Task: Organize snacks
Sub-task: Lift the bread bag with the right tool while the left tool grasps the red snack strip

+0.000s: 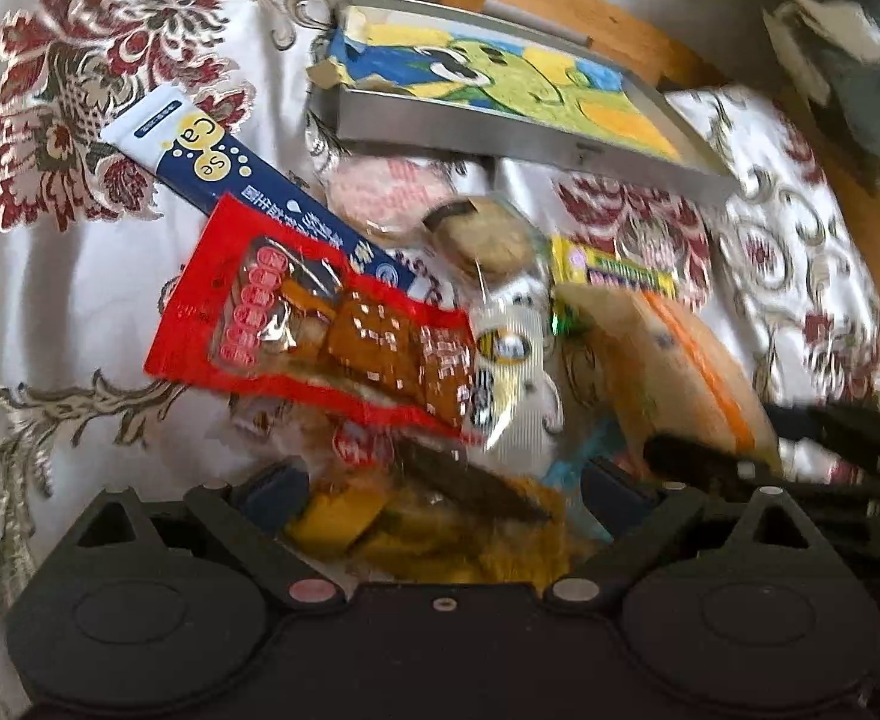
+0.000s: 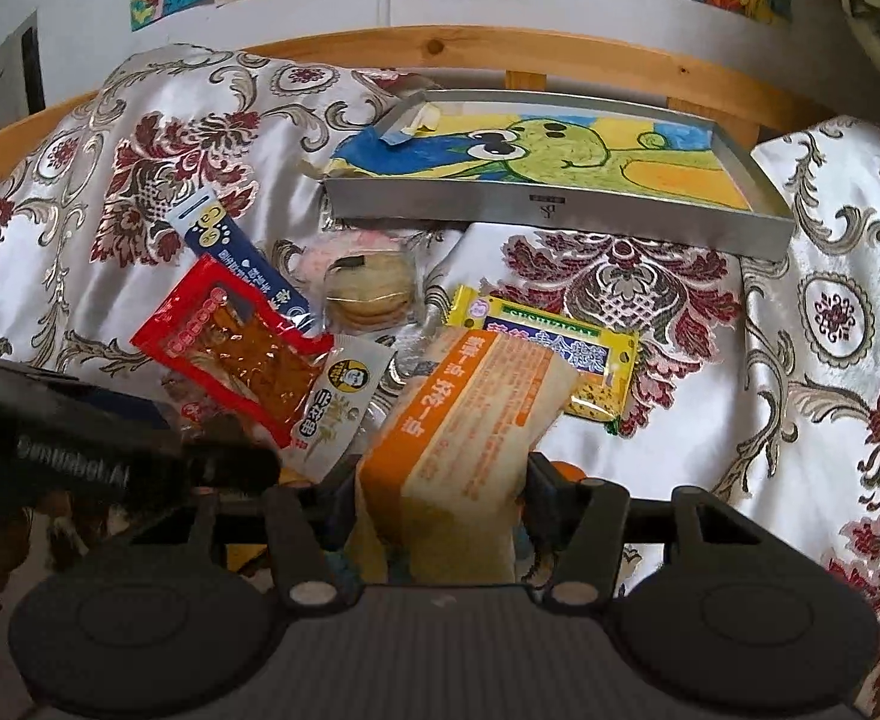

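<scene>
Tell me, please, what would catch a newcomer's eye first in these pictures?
Probably the heap of snack packets in the middle of the flowered cloth, above all the bright red packet at its left. Next, the right gripper closed on an orange and cream packet at the heap's near edge. Behind the heap sits a metal tray lined with a green and yellow crayon drawing.

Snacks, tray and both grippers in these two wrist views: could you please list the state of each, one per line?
Right gripper: shut on the orange packet, lifted at an angle.
Left gripper: open, over the pile.
Metal tray: holds only a drawing, no snacks.
Red packet: sealed, lying atop the pile.
Blue tube box: lying flat, partly under the red packet.
Yellow packet: flat on the cloth.
</scene>
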{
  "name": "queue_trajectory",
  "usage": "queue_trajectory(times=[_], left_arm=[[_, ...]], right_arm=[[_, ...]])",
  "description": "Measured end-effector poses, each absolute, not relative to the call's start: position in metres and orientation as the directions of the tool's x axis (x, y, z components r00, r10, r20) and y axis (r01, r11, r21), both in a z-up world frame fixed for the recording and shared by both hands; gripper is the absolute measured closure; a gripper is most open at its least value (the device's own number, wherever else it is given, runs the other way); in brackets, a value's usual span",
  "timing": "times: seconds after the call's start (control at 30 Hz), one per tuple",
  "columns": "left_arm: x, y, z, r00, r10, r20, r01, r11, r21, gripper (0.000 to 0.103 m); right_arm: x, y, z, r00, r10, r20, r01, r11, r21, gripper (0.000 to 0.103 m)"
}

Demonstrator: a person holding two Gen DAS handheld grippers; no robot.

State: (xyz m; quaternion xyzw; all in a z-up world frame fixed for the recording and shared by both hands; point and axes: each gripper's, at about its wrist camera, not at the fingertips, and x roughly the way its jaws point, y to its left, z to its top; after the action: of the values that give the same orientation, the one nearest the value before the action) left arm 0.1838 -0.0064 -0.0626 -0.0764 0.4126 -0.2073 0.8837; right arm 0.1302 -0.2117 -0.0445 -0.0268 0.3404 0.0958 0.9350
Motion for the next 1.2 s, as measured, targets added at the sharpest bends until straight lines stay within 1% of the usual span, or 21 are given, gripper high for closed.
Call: queue_trajectory(times=[0.13, 0.23, 0.27, 0.3, 0.33, 0.37, 0.57, 0.67, 0.7, 0.73, 0.8, 0.83, 0.9, 0.93, 1.03, 1.17, 1.2], left_arm=[[0.189, -0.001, -0.063, 0.595, -0.494, -0.634, 0.294, 0.868, -0.400, 0.009], [0.187, -0.004, -0.060, 0.610, -0.525, -0.594, 0.317, 0.848, -0.425, 0.011], [0.187, -0.006, -0.061, 0.611, -0.522, -0.595, 0.315, 0.850, -0.421, 0.011], [0.188, -0.007, -0.062, 0.609, -0.512, -0.606, 0.305, 0.856, -0.417, 0.014], [0.188, -0.006, -0.064, 0.605, -0.501, -0.618, 0.286, 0.862, -0.418, 0.018], [0.189, -0.006, -0.066, 0.608, -0.492, -0.624, 0.265, 0.866, -0.424, 0.019], [0.189, -0.001, -0.067, 0.640, -0.477, -0.603, 0.197, 0.860, -0.471, 0.028], [0.185, -0.001, -0.066, 0.657, -0.466, -0.593, 0.200, 0.865, -0.460, 0.035], [0.185, -0.001, -0.066, 0.660, -0.465, -0.590, 0.198, 0.865, -0.461, 0.039], [0.183, 0.002, -0.066, 0.662, -0.467, -0.586, 0.194, 0.862, -0.468, 0.046], [0.183, 0.004, -0.066, 0.660, -0.475, -0.582, 0.180, 0.852, -0.491, 0.052], [0.184, 0.005, -0.067, 0.657, -0.480, -0.581, 0.174, 0.847, -0.502, 0.053], [0.184, 0.006, -0.069, 0.648, -0.494, -0.580, 0.169, 0.836, -0.522, 0.058], [0.184, 0.006, -0.071, 0.634, -0.509, -0.582, 0.169, 0.826, -0.538, 0.059], [0.187, 0.001, -0.077, 0.602, -0.535, -0.593, 0.163, 0.809, -0.565, 0.059], [0.191, 0.000, -0.084, 0.587, -0.542, -0.602, 0.136, 0.799, -0.586, 0.059], [0.192, -0.001, -0.084, 0.587, -0.537, -0.606, 0.132, 0.802, -0.583, 0.061]], right_arm=[[0.132, -0.213, -0.047, 0.753, 0.164, -0.637, -0.199, 0.980, 0.018, 0.041], [0.134, -0.215, -0.051, 0.748, 0.162, -0.644, -0.187, 0.982, 0.029, 0.040], [0.136, -0.216, -0.053, 0.744, 0.159, -0.649, -0.177, 0.983, 0.038, 0.037], [0.137, -0.217, -0.054, 0.741, 0.160, -0.653, -0.171, 0.984, 0.047, 0.035], [0.138, -0.218, -0.056, 0.738, 0.161, -0.655, -0.166, 0.985, 0.055, 0.034], [0.138, -0.218, -0.057, 0.740, 0.161, -0.653, -0.163, 0.985, 0.058, 0.034], [0.138, -0.208, -0.061, 0.756, 0.140, -0.640, -0.174, 0.985, 0.010, 0.029], [0.137, -0.204, -0.062, 0.763, 0.130, -0.633, -0.174, 0.985, -0.007, 0.029], [0.137, -0.204, -0.062, 0.764, 0.129, -0.632, -0.171, 0.985, -0.006, 0.029], [0.137, -0.204, -0.062, 0.766, 0.127, -0.630, -0.167, 0.986, -0.005, 0.029], [0.137, -0.205, -0.062, 0.768, 0.126, -0.628, -0.164, 0.986, -0.003, 0.031], [0.138, -0.205, -0.062, 0.773, 0.116, -0.624, -0.152, 0.988, -0.005, 0.032], [0.138, -0.205, -0.062, 0.774, 0.111, -0.623, -0.149, 0.989, -0.009, 0.036], [0.138, -0.204, -0.062, 0.775, 0.111, -0.622, -0.153, 0.988, -0.014, 0.038], [0.138, -0.201, -0.063, 0.776, 0.105, -0.622, -0.159, 0.987, -0.031, 0.037], [0.142, -0.200, -0.063, 0.773, 0.109, -0.625, -0.165, 0.986, -0.033, 0.033], [0.143, -0.199, -0.063, 0.775, 0.107, -0.623, -0.166, 0.985, -0.038, 0.032]])
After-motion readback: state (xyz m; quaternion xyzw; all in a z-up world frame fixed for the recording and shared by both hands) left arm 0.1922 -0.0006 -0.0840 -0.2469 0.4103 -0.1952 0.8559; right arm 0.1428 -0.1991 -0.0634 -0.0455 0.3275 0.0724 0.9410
